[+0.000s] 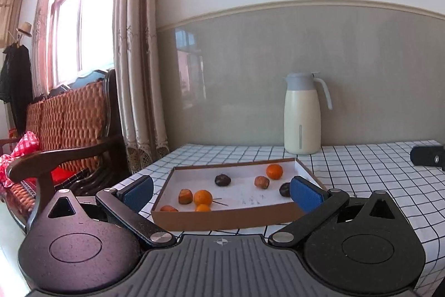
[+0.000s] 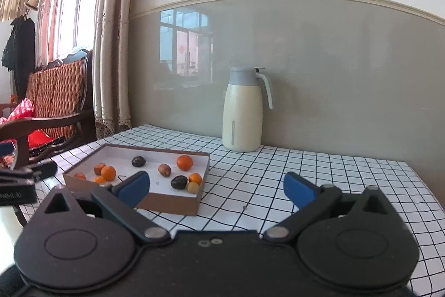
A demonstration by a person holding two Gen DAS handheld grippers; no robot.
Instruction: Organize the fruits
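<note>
A shallow brown cardboard box (image 1: 222,219) with a white floor sits on the checked tablecloth and holds several small fruits: orange tangerines (image 1: 274,171), brown fruits (image 1: 261,182) and dark purple ones (image 1: 222,180). My left gripper (image 1: 221,192) is open and empty, its blue pads either side of the box's near end. In the right wrist view the same box (image 2: 169,206) lies to the left with its fruits (image 2: 184,162). My right gripper (image 2: 217,187) is open and empty over the cloth, right of the box.
A cream thermos jug (image 1: 302,116) stands against the wall at the table's back; it also shows in the right wrist view (image 2: 242,113). A wooden sofa (image 1: 69,124) and curtains stand left of the table. A dark object (image 1: 427,155) lies at the far right.
</note>
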